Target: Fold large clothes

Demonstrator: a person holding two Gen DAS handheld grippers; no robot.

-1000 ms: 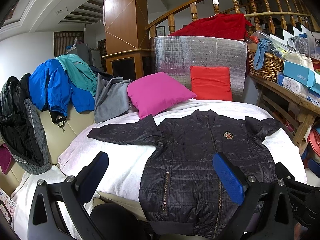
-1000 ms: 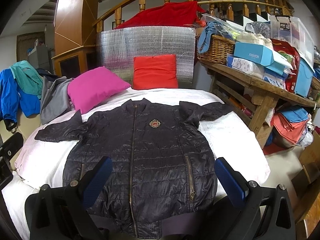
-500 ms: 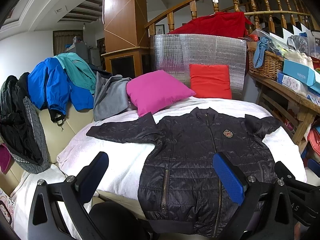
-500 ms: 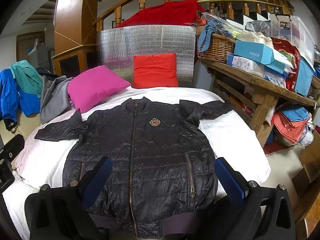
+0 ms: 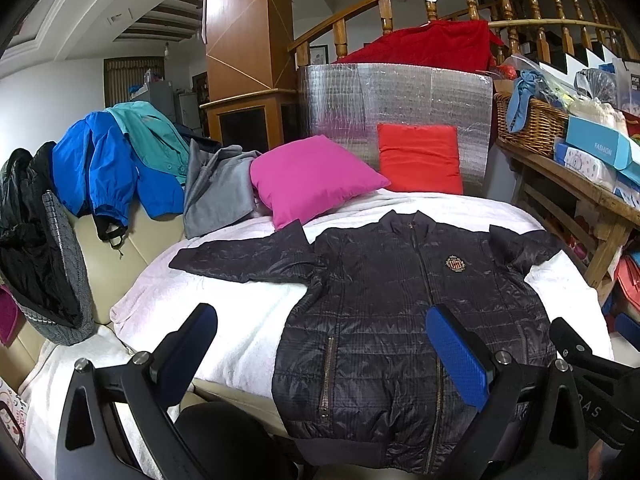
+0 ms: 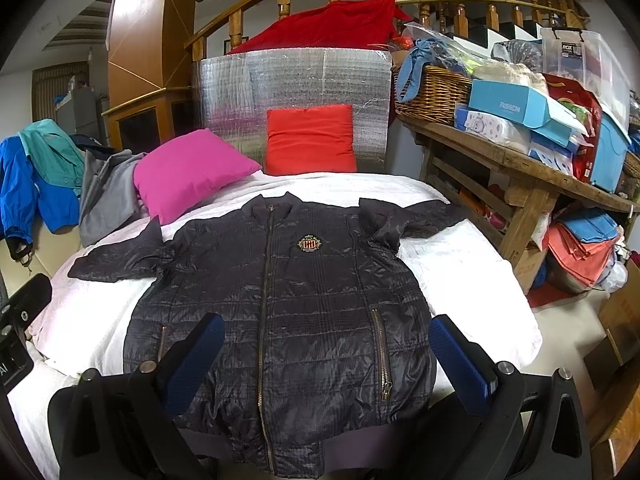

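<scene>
A black quilted jacket [image 5: 392, 312] [image 6: 288, 304] lies flat and zipped on the white-covered bed [image 5: 240, 308] [image 6: 472, 264], front up, both sleeves spread out to the sides, hem at the near edge. A crest badge sits on its chest. My left gripper [image 5: 322, 344] is open above the near left edge of the bed, beside the jacket's left hem, holding nothing. My right gripper [image 6: 328, 354] is open above the jacket's lower half, its blue pads [image 6: 460, 364] wide apart and empty.
A pink pillow [image 5: 312, 180] and a red pillow [image 5: 420, 158] lean at the head of the bed against a silver foil panel [image 5: 392, 104]. Blue, teal, grey and black garments [image 5: 104, 164] drape the sofa on the left. A cluttered wooden table [image 6: 520, 160] stands on the right.
Both views have shifted only slightly; the jacket lies as before and both grippers stay open.
</scene>
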